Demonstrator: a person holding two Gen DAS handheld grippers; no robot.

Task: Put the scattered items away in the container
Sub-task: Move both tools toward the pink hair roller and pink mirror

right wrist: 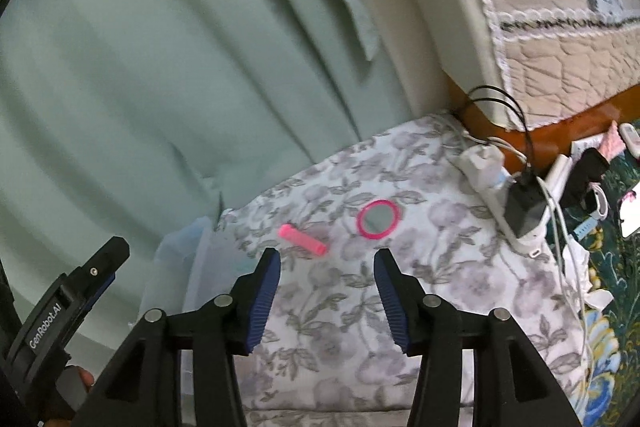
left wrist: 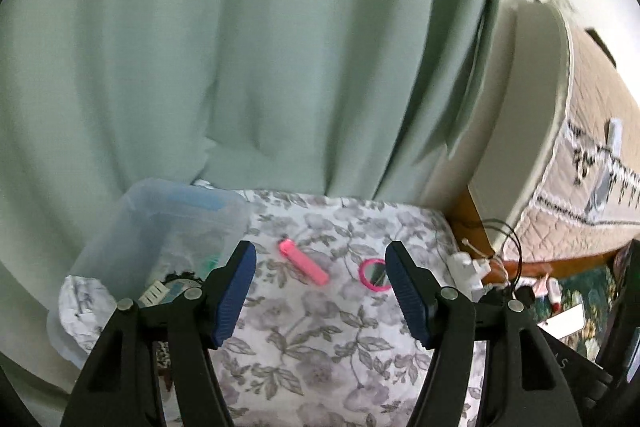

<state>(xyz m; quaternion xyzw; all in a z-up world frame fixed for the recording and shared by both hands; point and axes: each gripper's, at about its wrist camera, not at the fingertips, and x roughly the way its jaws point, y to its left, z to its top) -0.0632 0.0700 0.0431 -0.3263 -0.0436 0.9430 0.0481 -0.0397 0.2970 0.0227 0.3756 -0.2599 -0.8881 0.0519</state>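
Note:
A pink tube-shaped item (left wrist: 303, 261) (right wrist: 302, 240) and a small round pink-rimmed mirror (left wrist: 374, 274) (right wrist: 378, 219) lie on a floral cloth (left wrist: 320, 327) (right wrist: 340, 315). A clear plastic container (left wrist: 160, 227) holding several items stands at the cloth's left; only its edge (right wrist: 188, 259) shows in the right wrist view. My left gripper (left wrist: 320, 255) is open and empty above the cloth, with the pink item just ahead between its fingers. My right gripper (right wrist: 326, 263) is open and empty, just short of both items. The left gripper's body (right wrist: 76, 303) shows at the lower left of the right wrist view.
A green curtain (left wrist: 240, 47) hangs behind. A white power strip with plugs and cables (right wrist: 508, 195) (left wrist: 472, 267) lies at the cloth's right edge. A bed with a quilted cover (right wrist: 540, 27) stands to the right. Clutter (right wrist: 600, 179) lies on the patterned floor.

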